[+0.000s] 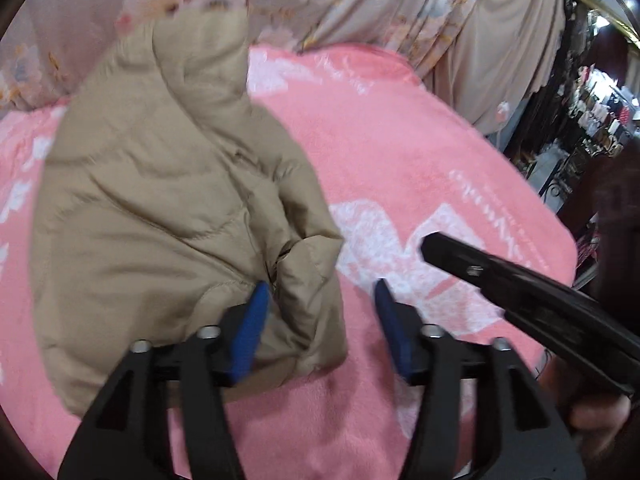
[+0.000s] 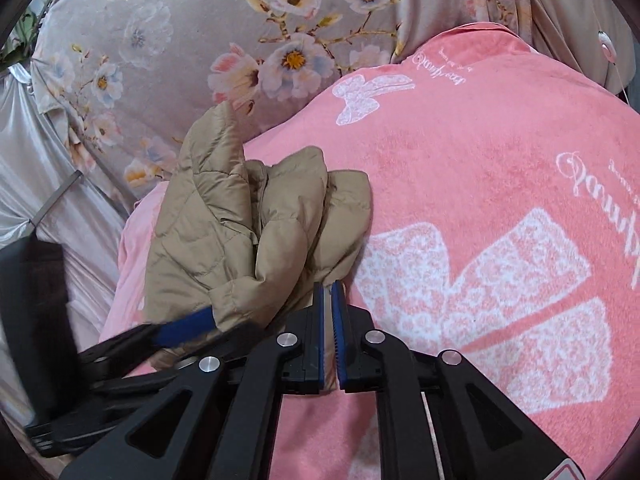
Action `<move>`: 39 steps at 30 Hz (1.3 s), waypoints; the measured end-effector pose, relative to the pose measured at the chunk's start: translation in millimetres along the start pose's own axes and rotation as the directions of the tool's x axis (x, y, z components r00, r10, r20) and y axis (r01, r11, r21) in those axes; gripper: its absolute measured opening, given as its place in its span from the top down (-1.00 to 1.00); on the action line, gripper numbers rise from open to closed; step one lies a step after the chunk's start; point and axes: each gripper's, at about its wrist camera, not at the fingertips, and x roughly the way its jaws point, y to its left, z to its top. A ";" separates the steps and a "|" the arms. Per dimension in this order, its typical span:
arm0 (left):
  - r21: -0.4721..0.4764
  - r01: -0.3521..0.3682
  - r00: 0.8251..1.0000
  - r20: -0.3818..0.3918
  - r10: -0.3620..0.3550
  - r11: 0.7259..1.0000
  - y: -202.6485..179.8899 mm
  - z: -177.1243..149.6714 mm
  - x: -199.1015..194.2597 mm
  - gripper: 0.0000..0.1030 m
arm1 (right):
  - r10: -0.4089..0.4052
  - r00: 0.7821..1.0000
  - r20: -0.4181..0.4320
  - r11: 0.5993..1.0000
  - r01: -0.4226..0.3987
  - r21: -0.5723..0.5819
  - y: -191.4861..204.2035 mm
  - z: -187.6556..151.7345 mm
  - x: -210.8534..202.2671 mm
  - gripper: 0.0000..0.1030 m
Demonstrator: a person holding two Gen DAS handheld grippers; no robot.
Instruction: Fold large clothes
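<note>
Left claw (image 1: 322, 322): black plastic arms w/ cut-out holes, shaped like big tongs. Blue pads (image 1: 250, 332) on the inner sides of both tips, w/ a bumpy look. Round silver screws (image 1: 208, 333) on top of each arm. Right claw (image 2: 331, 312): same build, black arms, blue ribbed pads (image 2: 344, 332), 4 shiny silver screws (image 2: 287, 339). Red & white sticker (image 2: 570, 474) at its bottom edge. A bit of a hand (image 1: 596, 420) shows behind the right claw; sleeve too dark to tell.
</note>
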 end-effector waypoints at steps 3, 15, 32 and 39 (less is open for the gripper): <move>-0.012 -0.014 0.994 0.110 0.015 1.000 9.5 9.3 -50.8 -0.67 | 0.027 0.999 0.024 0.999 -0.026 -0.021 19.1 16.1 -7.1 0.75; -0.313 -0.366 0.897 0.131 0.421 0.877 159.8 85.1 -105.6 -0.67 | 0.190 0.980 0.054 0.979 -0.193 0.061 110.6 129.4 59.4 -0.46; -0.354 -0.399 0.886 0.091 0.456 0.846 186.7 121.9 -77.5 -0.67 | 0.109 0.994 -0.004 0.993 -0.108 0.049 114.8 142.9 116.2 0.77; -0.333 -0.376 0.912 0.035 0.410 0.865 169.8 131.9 -35.7 -0.67 | -0.076 0.996 0.038 0.996 0.077 -0.041 93.5 127.0 109.2 0.79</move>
